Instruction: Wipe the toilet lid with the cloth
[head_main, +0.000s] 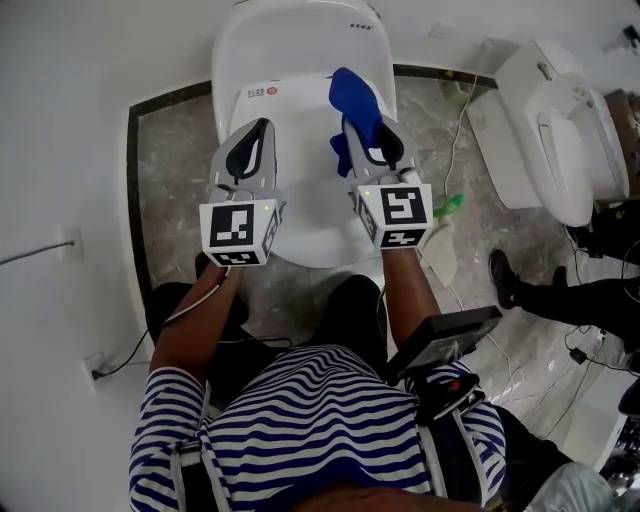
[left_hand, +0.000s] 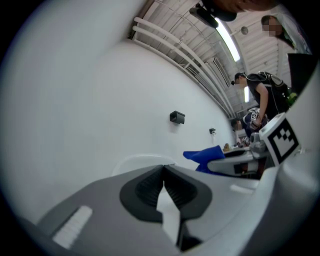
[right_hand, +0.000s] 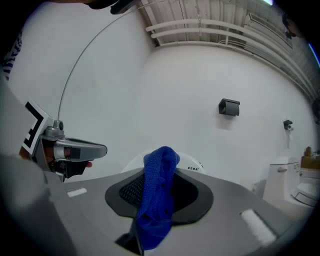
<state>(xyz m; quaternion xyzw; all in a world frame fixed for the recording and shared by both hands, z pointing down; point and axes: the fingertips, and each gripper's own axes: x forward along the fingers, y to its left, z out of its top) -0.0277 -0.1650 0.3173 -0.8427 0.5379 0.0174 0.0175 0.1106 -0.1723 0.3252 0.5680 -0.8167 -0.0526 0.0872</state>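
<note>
The white toilet lid (head_main: 300, 120) is down, straight in front of me in the head view. A blue cloth (head_main: 355, 100) is bunched between the jaws of my right gripper (head_main: 362, 128), which is shut on it and held above the lid's right half. In the right gripper view the cloth (right_hand: 157, 195) stands up between the jaws and hangs down toward the camera. My left gripper (head_main: 262, 126) hovers over the lid's left half, jaw tips together and nothing between them (left_hand: 163, 167). Both grippers are level, side by side.
The toilet stands on a marble floor panel (head_main: 175, 150) with a dark border, against a white wall. A second white toilet (head_main: 560, 130) is at the right. A green object (head_main: 450, 205) and a pale rag (head_main: 440, 255) lie on the floor by my right arm. Cables trail at right.
</note>
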